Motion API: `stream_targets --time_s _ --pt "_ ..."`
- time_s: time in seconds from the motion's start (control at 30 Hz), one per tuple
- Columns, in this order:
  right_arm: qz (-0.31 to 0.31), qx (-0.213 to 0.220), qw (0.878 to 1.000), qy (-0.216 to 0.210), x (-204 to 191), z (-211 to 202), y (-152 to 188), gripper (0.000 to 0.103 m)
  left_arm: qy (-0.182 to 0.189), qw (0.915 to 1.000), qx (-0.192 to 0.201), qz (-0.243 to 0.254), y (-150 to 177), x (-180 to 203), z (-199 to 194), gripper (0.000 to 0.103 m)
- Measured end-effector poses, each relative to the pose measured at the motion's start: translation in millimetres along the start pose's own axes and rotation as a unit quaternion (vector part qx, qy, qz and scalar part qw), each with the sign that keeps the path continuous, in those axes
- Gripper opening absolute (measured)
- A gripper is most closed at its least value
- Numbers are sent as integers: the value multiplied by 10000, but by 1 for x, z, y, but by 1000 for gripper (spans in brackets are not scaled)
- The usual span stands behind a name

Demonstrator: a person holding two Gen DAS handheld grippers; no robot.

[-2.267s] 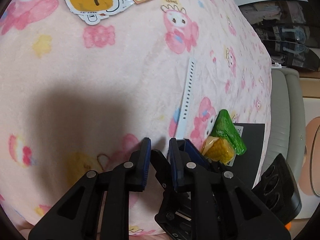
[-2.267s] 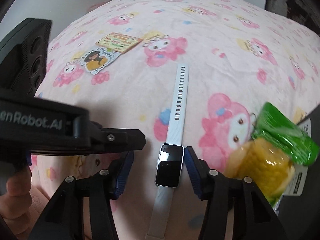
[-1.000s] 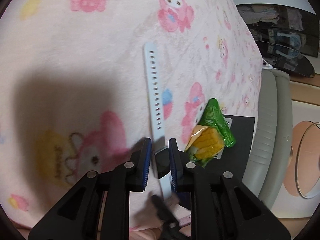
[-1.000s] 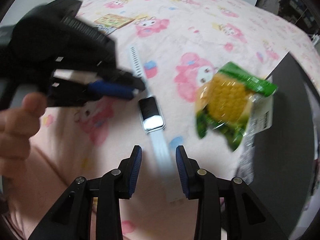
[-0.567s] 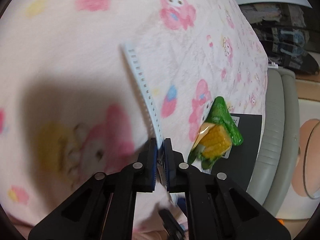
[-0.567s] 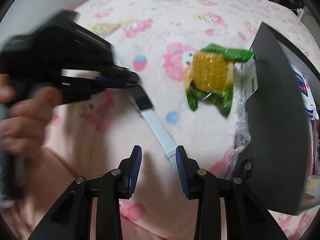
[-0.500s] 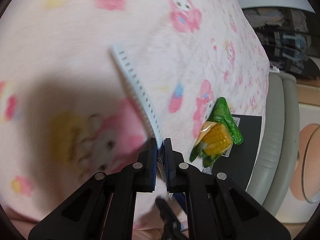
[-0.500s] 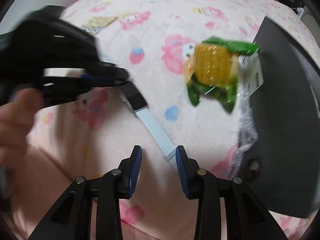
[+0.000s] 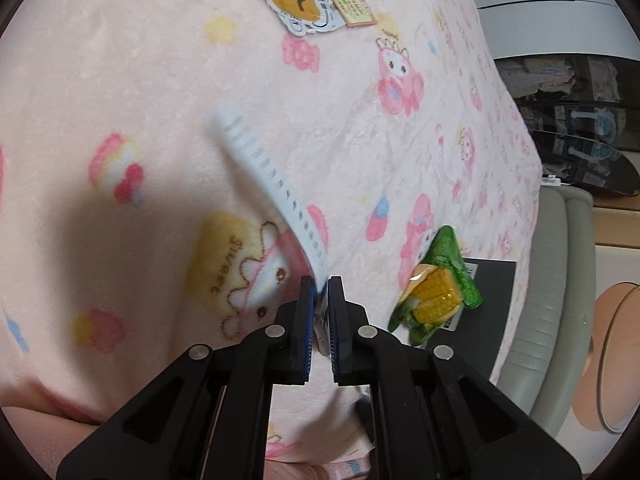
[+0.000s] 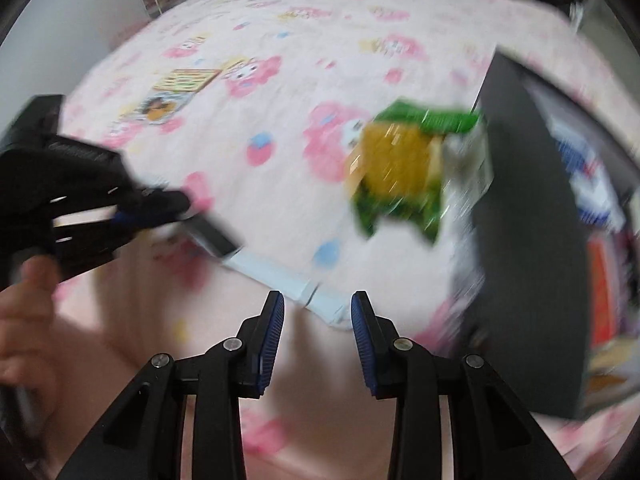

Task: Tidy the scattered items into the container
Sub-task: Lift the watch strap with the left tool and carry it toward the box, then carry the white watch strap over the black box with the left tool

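Note:
My left gripper (image 9: 319, 312) is shut on the case of a white-strapped smartwatch (image 9: 264, 168). The holed strap sticks up and to the left over the pink blanket. In the right wrist view the left gripper (image 10: 152, 208) holds the watch (image 10: 216, 236) by its dark case, and the buckle strap trails toward my right gripper (image 10: 318, 320). The right gripper stands open, with the strap's end just ahead of its tips and nothing pressed. A packet of corn (image 9: 436, 292) (image 10: 404, 172) leans on the black container (image 9: 484, 308) (image 10: 520, 220). The right wrist view is blurred.
Two printed sticker cards (image 9: 308, 0) (image 10: 172, 92) lie far up the blanket. The container holds several packets (image 10: 580, 184). A hand (image 10: 28, 292) grips the left tool. A grey chair (image 9: 556, 280) stands beyond the bed's right edge.
The left jaws closed on the watch case and drew it leftward, so the strap swung from upright to slanting. The right gripper shifted, bringing the container's inside into view.

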State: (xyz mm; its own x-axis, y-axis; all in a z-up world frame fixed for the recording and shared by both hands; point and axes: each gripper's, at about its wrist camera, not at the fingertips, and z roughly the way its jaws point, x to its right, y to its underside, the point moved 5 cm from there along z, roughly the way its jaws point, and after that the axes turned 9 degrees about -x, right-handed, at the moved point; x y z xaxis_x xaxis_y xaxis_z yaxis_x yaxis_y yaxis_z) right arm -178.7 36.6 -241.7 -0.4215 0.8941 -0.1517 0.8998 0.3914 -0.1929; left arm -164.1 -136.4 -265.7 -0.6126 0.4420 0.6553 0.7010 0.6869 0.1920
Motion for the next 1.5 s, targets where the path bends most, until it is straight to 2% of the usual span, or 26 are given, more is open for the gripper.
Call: stream_targets --time_s 0.1,0.27,0.3,0.4,0.5,0.6,0.67,0.8,0.9,1.03,1.1,1.17,1.3,1.4,1.43,1.5 --pt "272 -219 9983 -477 -2 1 10 31 66 10000 1 -39 -2 -1 -1 5" --pt "272 -357 9951 -878 -17 -3 23 31 -93 9997 -115 -199 -1 -7 2 5" --pt "401 -369 9940 -946 -15 1 19 31 -118 9996 -126 -228 0 -9 2 5" --pt "954 -380 9873 -1215 -3 11 11 31 -7 9990 -99 -435 -1 -15 0 20" --pt "1695 -269 9726 -1571 10 15 6 36 3 9988 -76 -481 -3 -16 1 20" --pt "1953 -38 9666 -1660 16 9 7 36 -68 9993 -51 -358 -4 -11 2 19" --pt "1970 49 9669 -1619 17 8 4 36 -160 9996 -6 -211 -4 -7 2 19" --pt "1756 234 9730 -1480 13 4 -11 37 -605 9979 187 138 -2 2 -4 19" --pt "1724 343 9714 -1600 11 -1 -18 37 -742 9968 212 215 -2 2 -6 19" --pt "2105 276 9558 -2032 15 12 -21 40 -555 9983 196 49 -6 -3 -5 19" --pt "2560 307 9353 -2423 23 23 -25 40 -571 9978 333 83 -9 -1 -8 19" --pt "2741 317 9278 -2510 26 30 -29 40 -644 9972 370 46 -12 -1 -6 19" --pt "2549 196 9391 -2296 19 29 -23 39 -599 9978 187 -197 -14 -10 0 19" --pt "2803 -275 9244 -2573 18 30 -4 39 -607 9980 124 -135 -12 -7 2 19" --pt "2858 -313 9196 -2678 19 31 -2 39 -637 9978 120 -98 -12 -6 2 19" --pt "2873 -181 9220 -2588 25 33 -6 39 -630 9979 121 -126 -13 -7 3 19"
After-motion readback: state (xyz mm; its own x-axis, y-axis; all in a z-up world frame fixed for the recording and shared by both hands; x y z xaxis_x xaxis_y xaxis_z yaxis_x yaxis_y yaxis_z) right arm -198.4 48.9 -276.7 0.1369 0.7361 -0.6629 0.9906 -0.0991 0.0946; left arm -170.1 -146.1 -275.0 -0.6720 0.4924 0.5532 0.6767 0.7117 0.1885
